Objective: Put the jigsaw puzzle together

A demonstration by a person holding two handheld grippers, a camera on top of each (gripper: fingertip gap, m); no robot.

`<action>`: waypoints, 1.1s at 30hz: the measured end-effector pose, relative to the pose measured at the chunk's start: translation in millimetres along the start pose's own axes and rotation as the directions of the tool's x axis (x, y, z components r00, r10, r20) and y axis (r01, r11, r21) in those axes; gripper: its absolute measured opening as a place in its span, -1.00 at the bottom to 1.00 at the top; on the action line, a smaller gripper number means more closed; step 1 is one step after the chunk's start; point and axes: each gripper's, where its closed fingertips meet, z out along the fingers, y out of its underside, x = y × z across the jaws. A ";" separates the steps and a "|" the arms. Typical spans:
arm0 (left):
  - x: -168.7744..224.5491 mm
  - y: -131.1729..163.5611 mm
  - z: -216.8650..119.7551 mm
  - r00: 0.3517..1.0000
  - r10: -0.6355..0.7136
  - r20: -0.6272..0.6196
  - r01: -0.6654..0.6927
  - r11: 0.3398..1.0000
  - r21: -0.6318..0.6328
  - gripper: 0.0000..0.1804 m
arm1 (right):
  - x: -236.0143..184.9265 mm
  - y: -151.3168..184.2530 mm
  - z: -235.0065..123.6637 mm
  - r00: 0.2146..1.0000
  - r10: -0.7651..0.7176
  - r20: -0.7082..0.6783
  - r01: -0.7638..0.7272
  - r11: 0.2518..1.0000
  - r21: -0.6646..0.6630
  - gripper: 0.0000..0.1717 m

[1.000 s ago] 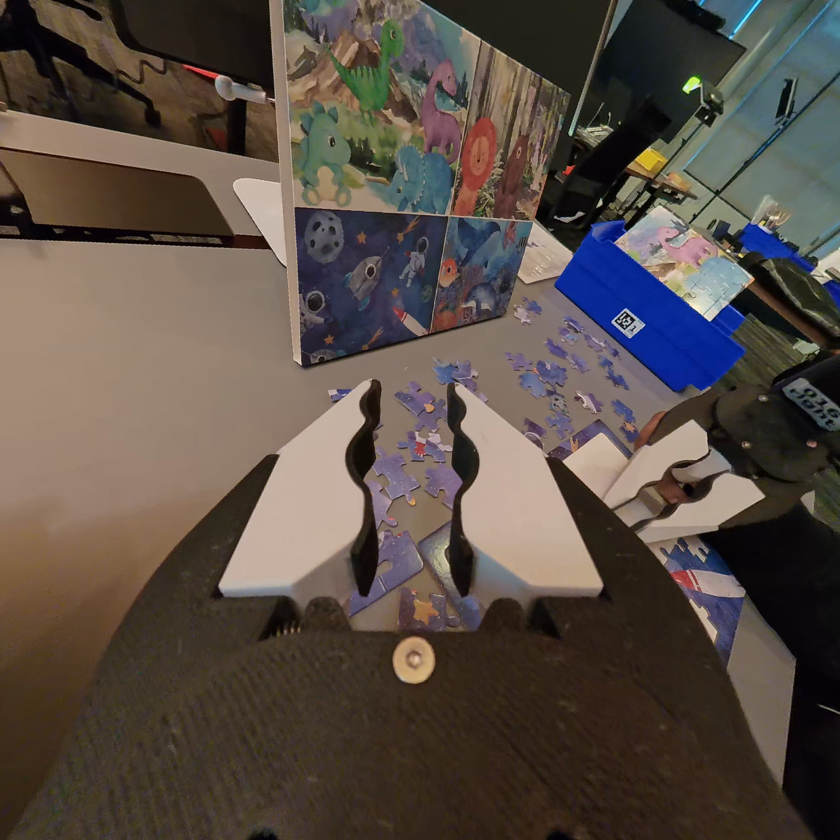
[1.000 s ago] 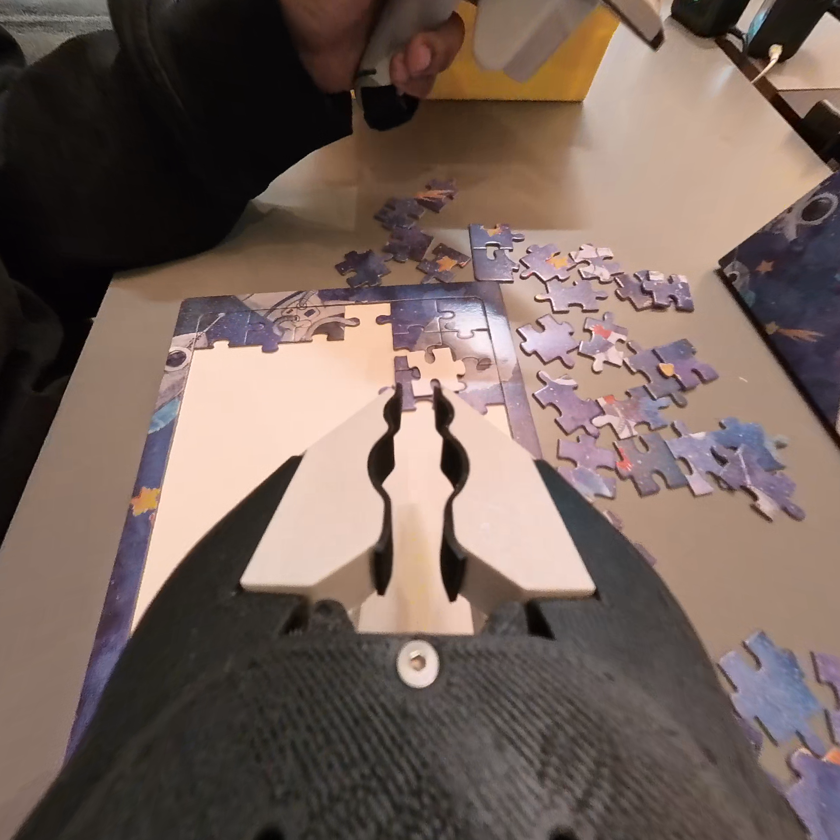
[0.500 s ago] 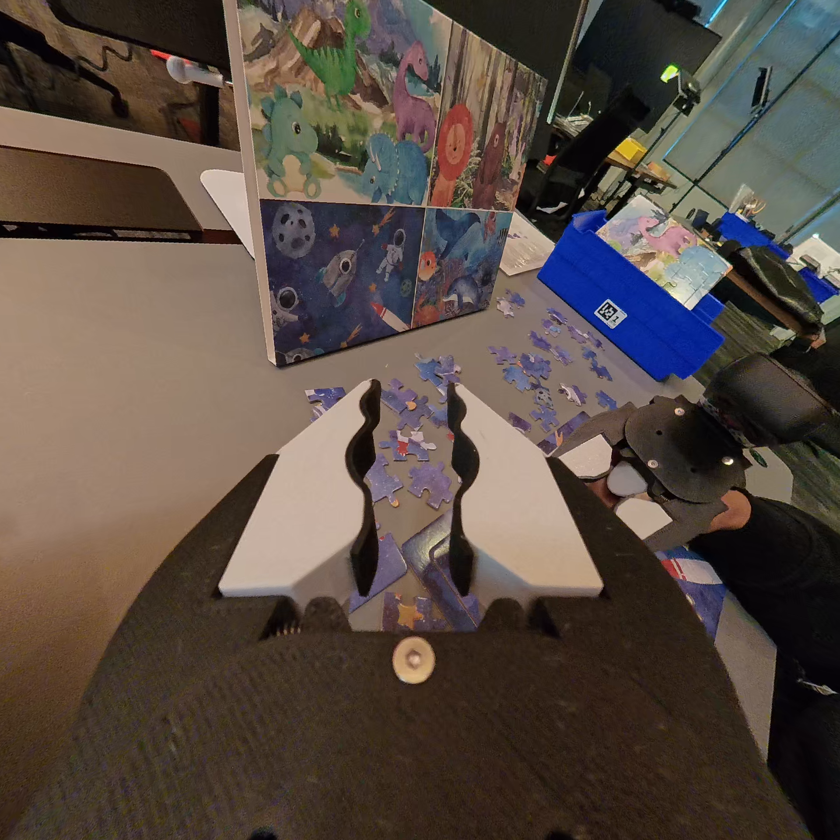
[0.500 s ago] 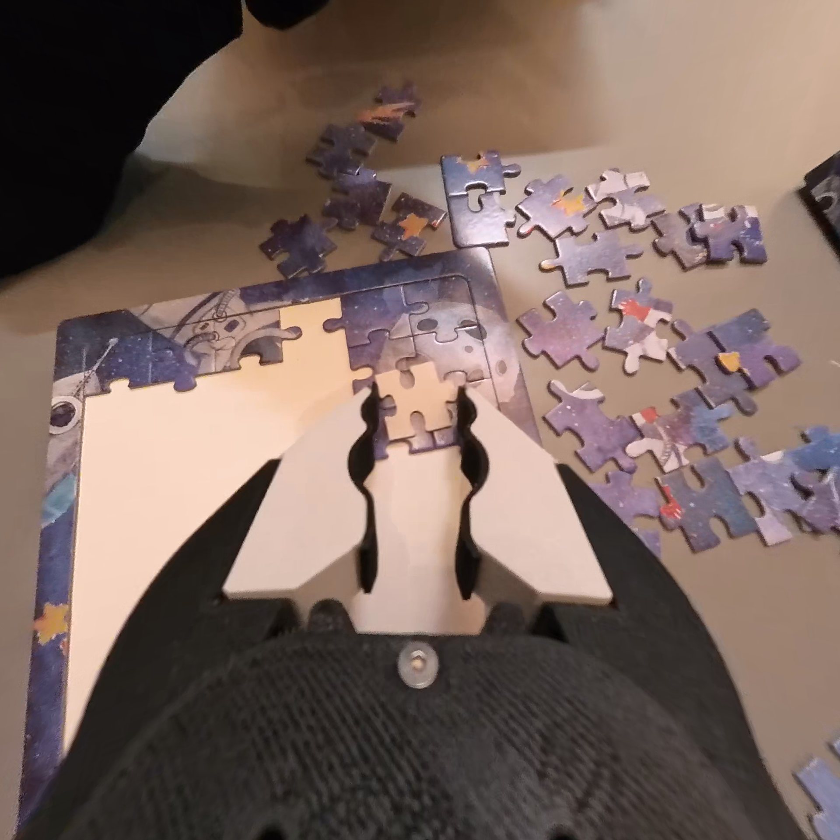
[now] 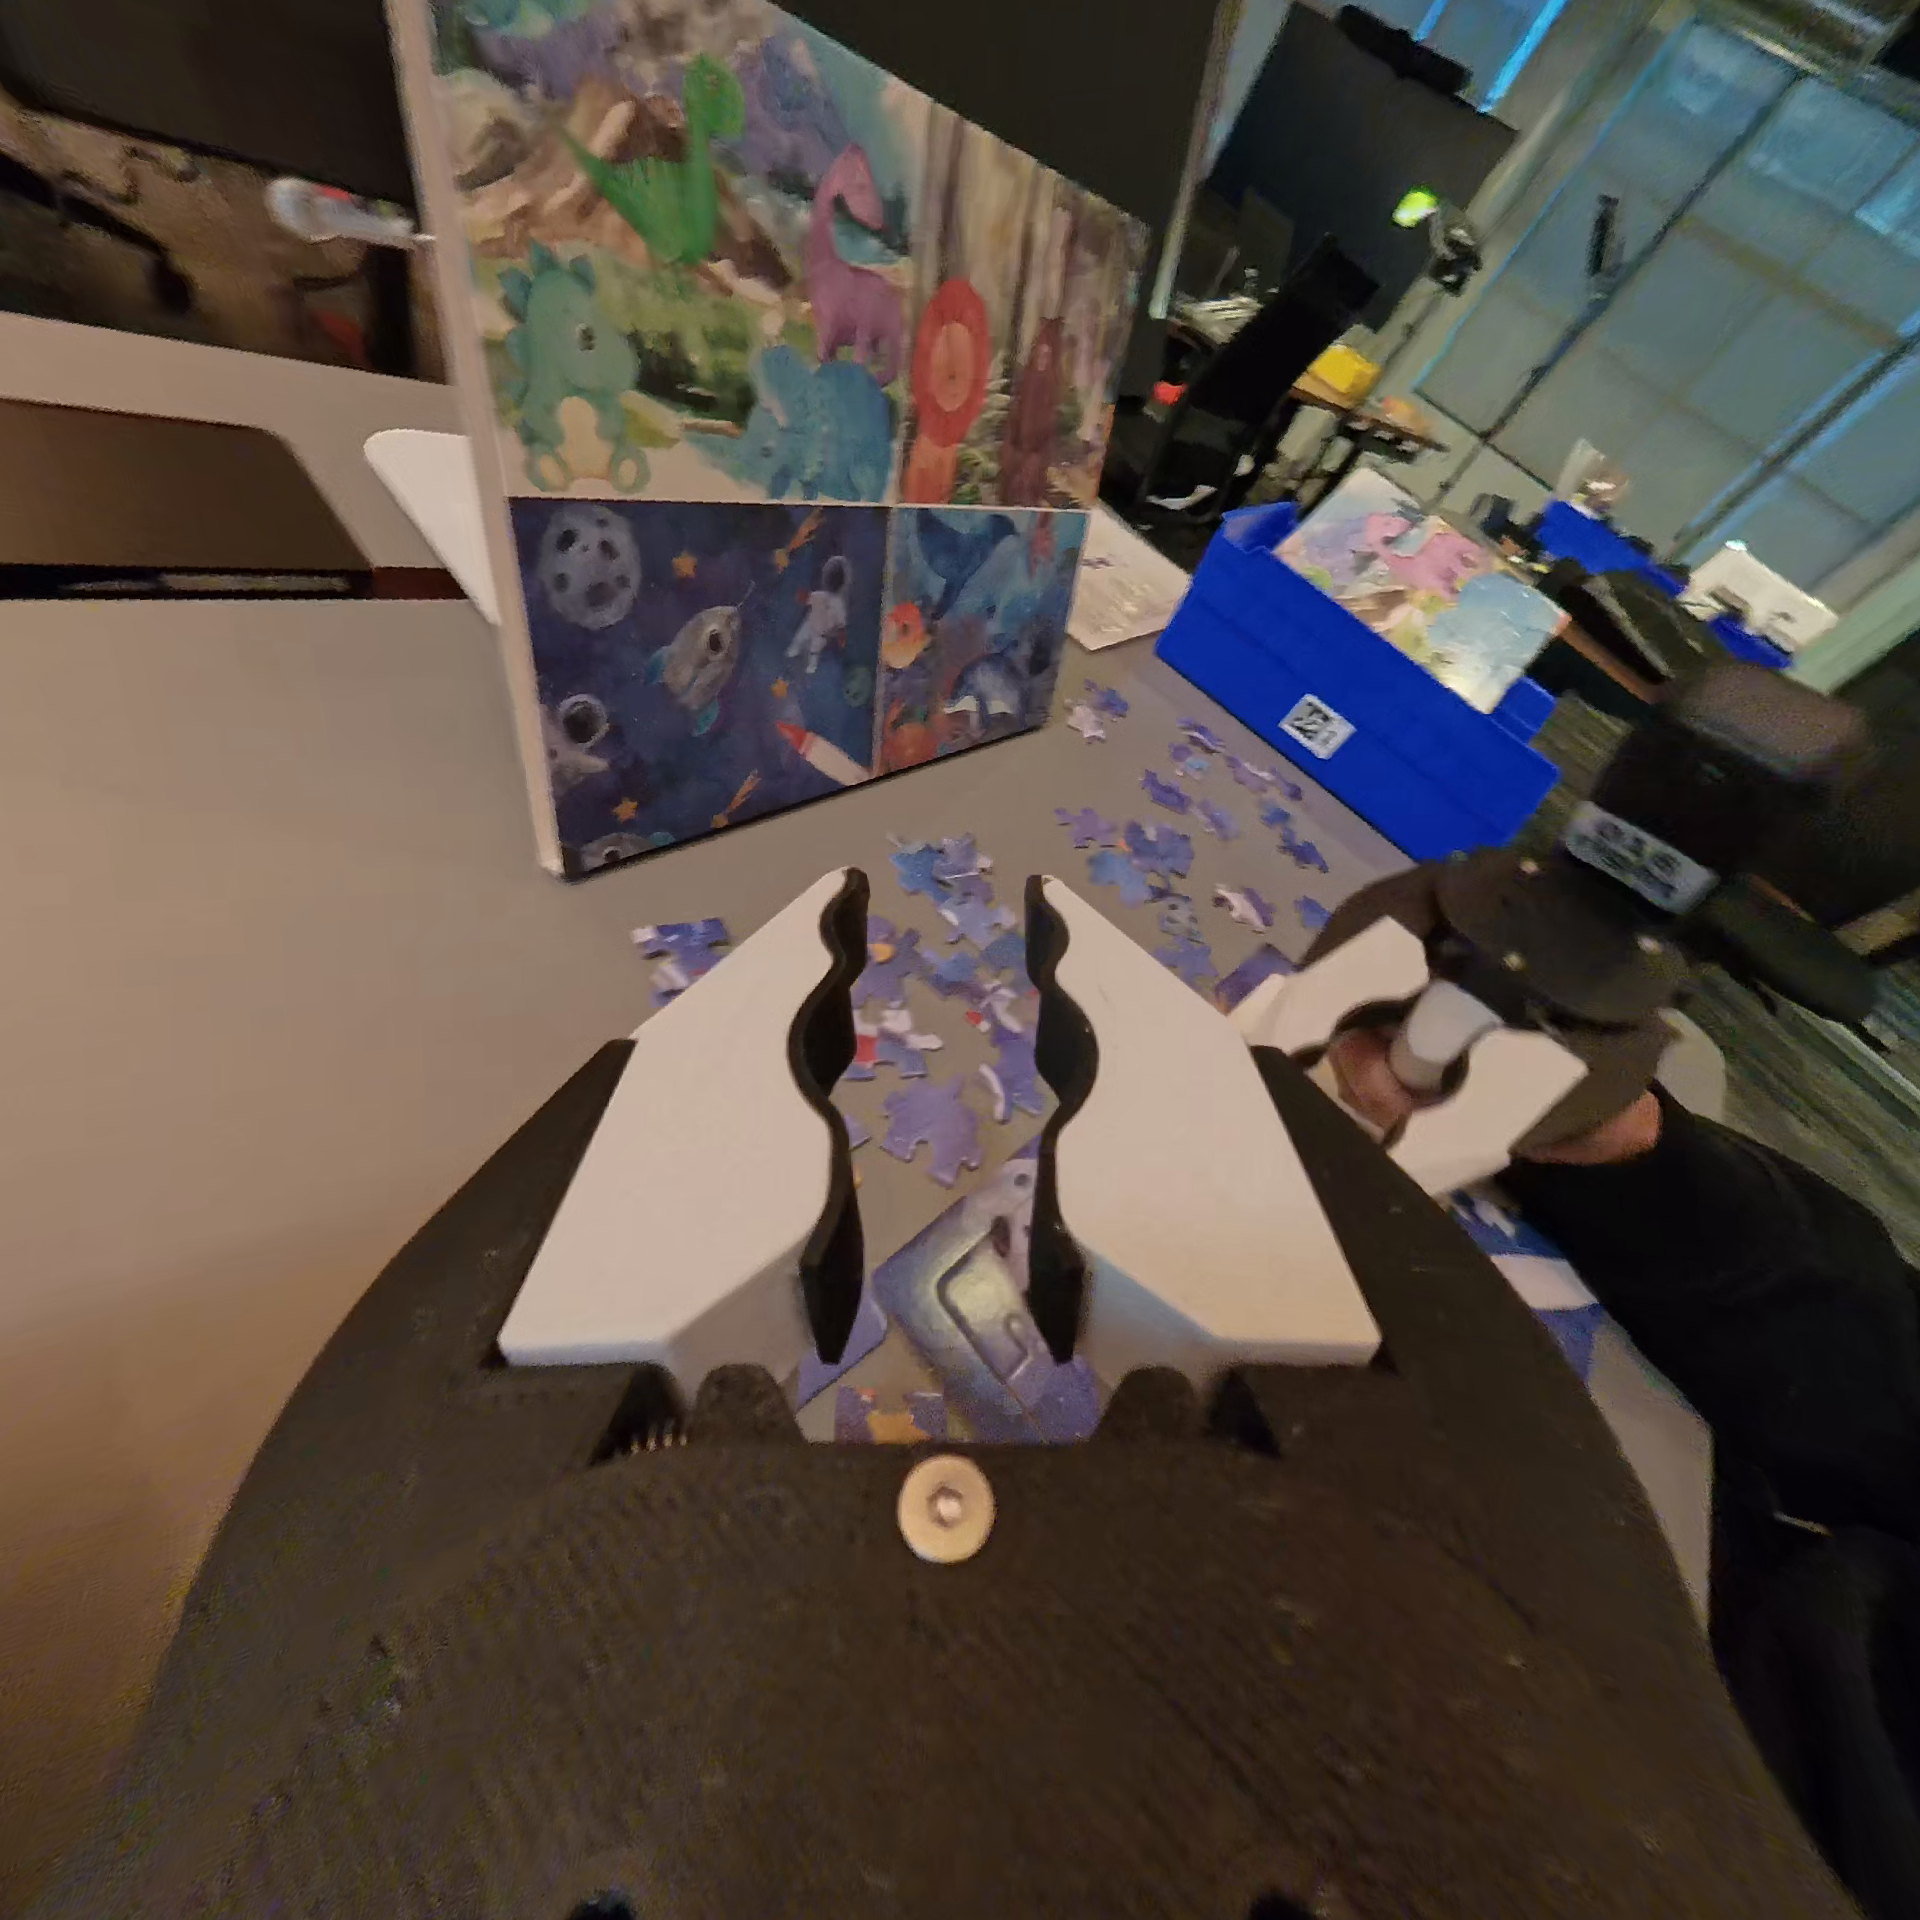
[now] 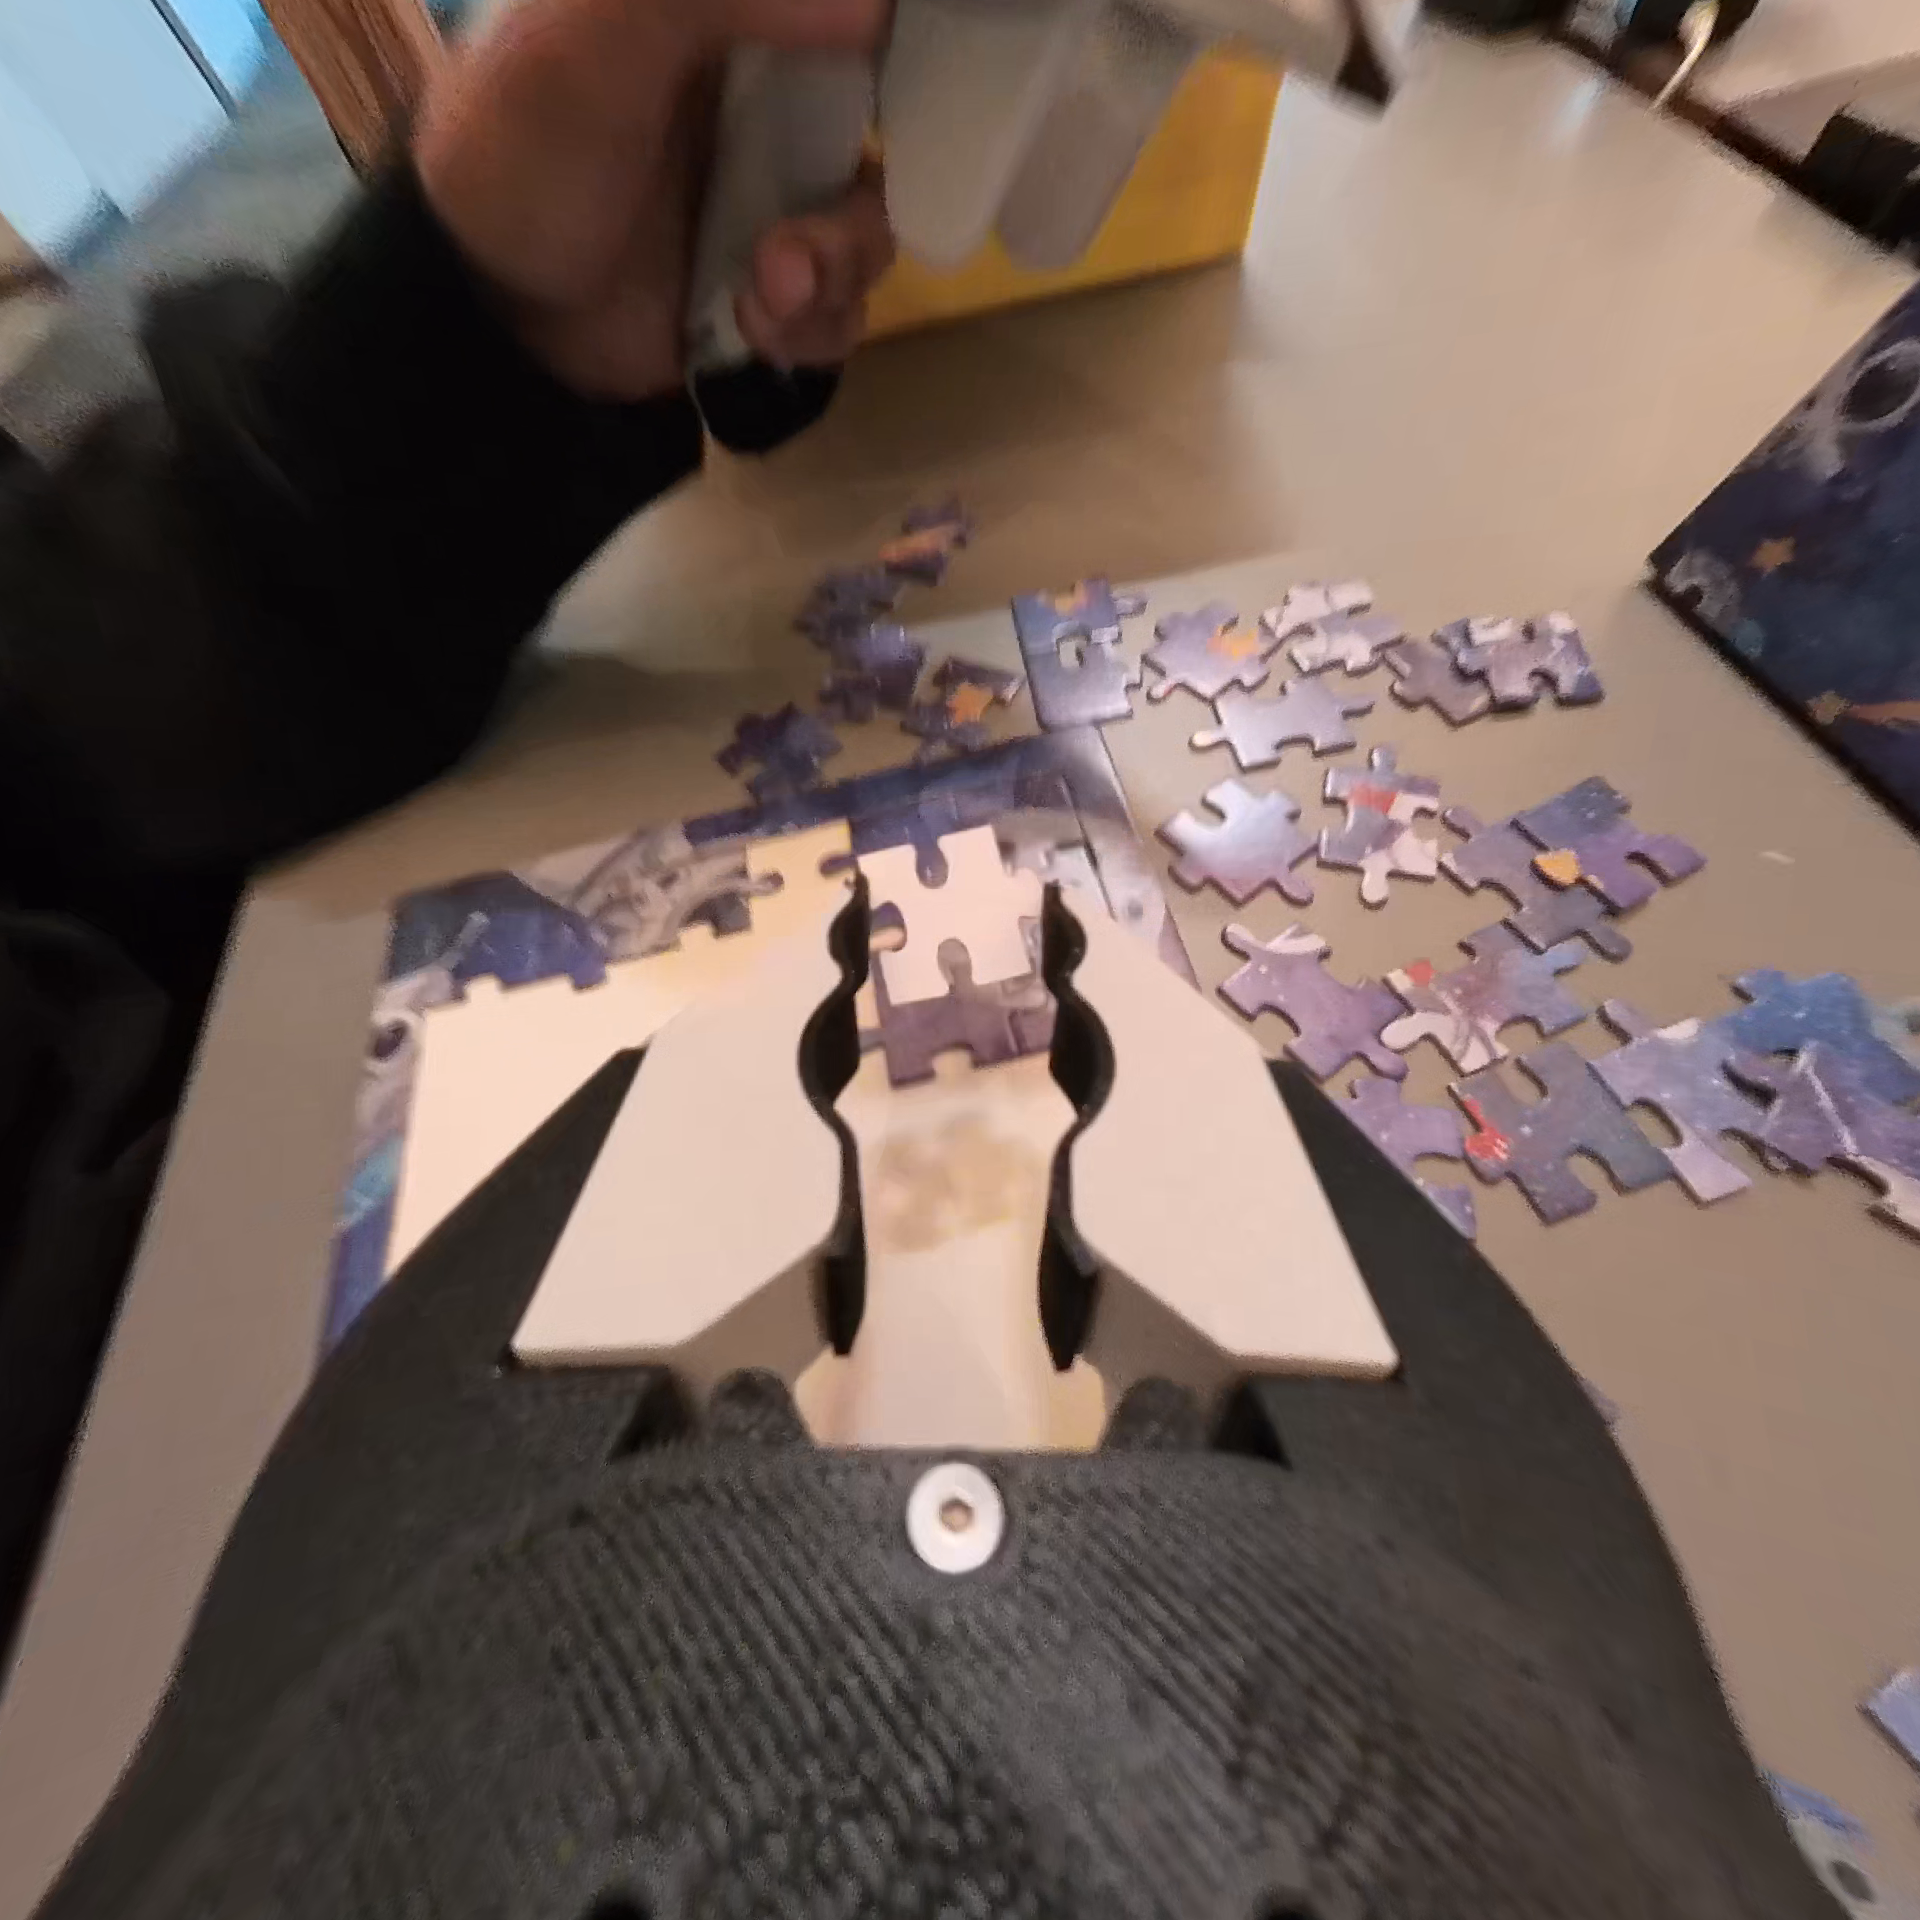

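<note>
The grey table (image 6: 1455, 416) carries a puzzle tray (image 6: 520, 1060), partly filled along its far edge and right-hand corner, its cream backing bare elsewhere. Loose blue puzzle pieces (image 6: 1507, 987) lie scattered to the tray's right and just beyond its far edge. The right gripper (image 6: 951, 904) hangs over the tray's filled corner, jaws parted with nothing between them; directly ahead of its tips is a piece-shaped empty slot (image 6: 956, 914) ringed by fitted pieces. The left gripper (image 5: 945, 894), also parted and empty, sits higher above the loose pieces, well apart from that slot, so the right one is nearer
</note>
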 end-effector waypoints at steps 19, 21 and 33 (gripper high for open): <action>165.4 30.3 -4.7 0.694 0.297 -0.656 -0.328 0.941 0.080 -0.57 | -46.5 -78.1 -94.8 0.506 0.230 0.831 -0.690 0.686 0.230 -0.65; 169.4 33.9 -2.1 0.688 0.305 -0.659 -0.343 0.936 0.075 -0.61 | -48.7 -76.1 -91.7 0.481 0.247 0.841 -0.699 0.687 0.198 -0.65; 145.7 16.9 6.4 0.788 0.199 -0.582 -0.210 0.976 0.050 -1.00 | 15.7 -79.3 -109.4 0.826 0.274 0.492 -0.546 0.604 0.581 -0.70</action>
